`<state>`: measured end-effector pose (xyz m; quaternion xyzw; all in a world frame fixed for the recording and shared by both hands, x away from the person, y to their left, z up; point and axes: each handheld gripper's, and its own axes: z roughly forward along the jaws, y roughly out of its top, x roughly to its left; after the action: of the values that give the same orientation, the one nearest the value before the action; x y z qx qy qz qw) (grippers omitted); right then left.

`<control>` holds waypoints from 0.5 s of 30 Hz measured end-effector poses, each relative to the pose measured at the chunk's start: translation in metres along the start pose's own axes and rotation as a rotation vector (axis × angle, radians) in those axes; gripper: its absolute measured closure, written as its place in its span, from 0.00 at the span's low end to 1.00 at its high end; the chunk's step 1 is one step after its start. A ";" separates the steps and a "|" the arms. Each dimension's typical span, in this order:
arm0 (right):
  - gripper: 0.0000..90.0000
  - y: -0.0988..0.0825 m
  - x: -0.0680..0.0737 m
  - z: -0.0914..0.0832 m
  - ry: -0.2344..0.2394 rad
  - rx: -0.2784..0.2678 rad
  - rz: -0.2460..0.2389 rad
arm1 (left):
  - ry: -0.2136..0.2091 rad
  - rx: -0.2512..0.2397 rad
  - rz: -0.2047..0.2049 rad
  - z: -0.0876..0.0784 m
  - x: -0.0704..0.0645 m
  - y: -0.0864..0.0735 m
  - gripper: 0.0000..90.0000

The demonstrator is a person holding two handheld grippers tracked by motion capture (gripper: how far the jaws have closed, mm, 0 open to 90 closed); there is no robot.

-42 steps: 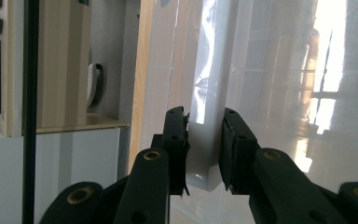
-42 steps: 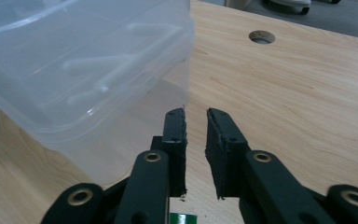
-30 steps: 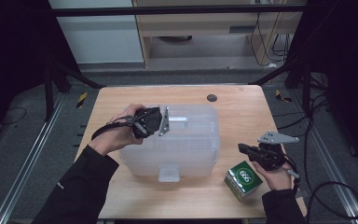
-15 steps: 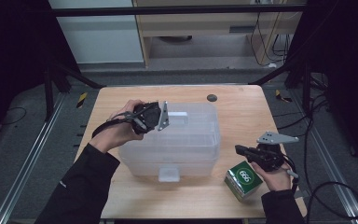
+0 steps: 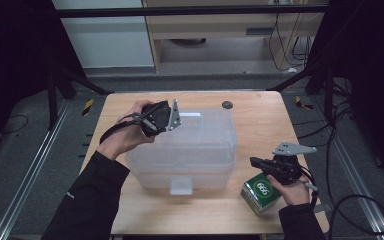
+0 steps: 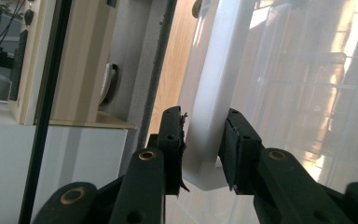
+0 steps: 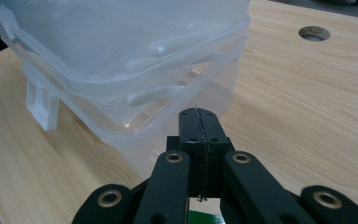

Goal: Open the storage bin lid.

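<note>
One big see-through plastic box is sitting in the middle of one wooden table. The box is wearing its lid, and two white clips are showing on it: one front clip on the near side and one back clip on the far side.

The left gripper is hanging at the far left corner of the box, up by the lid. In the left gripper view, the back clip is standing between its two black jaws. The jaws have just been opening a little. The left pad is looking like it is touching the clip and the right pad is sitting just beside it, so I cannot tell if they are pressing on it.

The right gripper is staying to the right of the box, near its front corner. Its two jaws are squeezed tight together with nothing between them, as the right gripper view is showing. They are pointing at the corner of the box but not touching it.

One green packet is lying on the table just under the right gripper, near the person's hand. One round dark hole is showing in the table behind the box.
</note>
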<state>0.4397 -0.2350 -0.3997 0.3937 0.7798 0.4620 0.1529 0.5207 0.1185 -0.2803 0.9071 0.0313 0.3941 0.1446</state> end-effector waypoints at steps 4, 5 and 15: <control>1.00 0.000 0.002 0.003 0.010 0.004 -0.002 | 0.005 -0.007 -0.024 0.002 0.003 0.000 0.78; 1.00 0.000 0.003 0.003 0.013 0.007 -0.002 | 0.008 -0.011 -0.034 0.003 0.004 0.000 0.78; 1.00 0.004 0.012 0.011 0.033 -0.030 -0.001 | 0.020 -0.017 -0.069 0.007 0.013 0.000 0.77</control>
<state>0.4400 -0.2187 -0.4008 0.3833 0.7754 0.4802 0.1460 0.5349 0.1191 -0.2756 0.9002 0.0605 0.3981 0.1657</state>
